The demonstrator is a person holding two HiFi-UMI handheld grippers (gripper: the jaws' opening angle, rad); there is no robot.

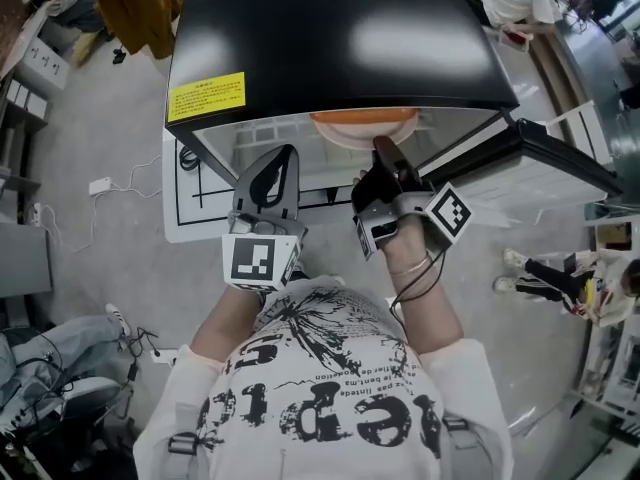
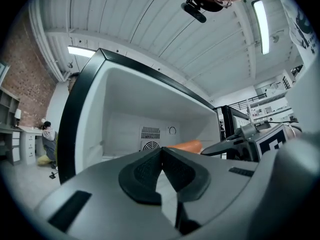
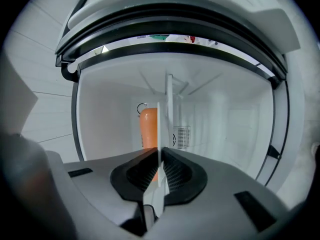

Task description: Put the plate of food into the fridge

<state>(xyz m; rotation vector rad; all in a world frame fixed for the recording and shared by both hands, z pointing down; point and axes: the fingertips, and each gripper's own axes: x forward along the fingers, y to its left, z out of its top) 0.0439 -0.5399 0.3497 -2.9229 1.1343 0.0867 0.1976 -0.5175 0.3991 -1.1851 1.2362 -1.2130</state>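
Note:
A small black-topped fridge (image 1: 340,38) stands open in front of me, white inside (image 2: 125,119). My right gripper (image 1: 385,153) is shut on the near rim of a white plate (image 1: 365,128) bearing an orange piece of food (image 1: 362,118), at the fridge's mouth. In the right gripper view the plate (image 3: 161,134) shows edge-on between the pads, with the orange food (image 3: 149,129) behind. My left gripper (image 1: 268,183) hovers to the left of the plate, shut with nothing in it; its closed tips (image 2: 161,156) point into the fridge, and the food (image 2: 185,146) shows beyond them.
The fridge door (image 1: 560,163) hangs open to the right. A yellow label (image 1: 206,96) sits on the fridge top. A vent (image 2: 150,133) is on the back wall inside. Cables and a power strip (image 1: 100,185) lie on the floor at left. A person's legs (image 1: 560,278) are at right.

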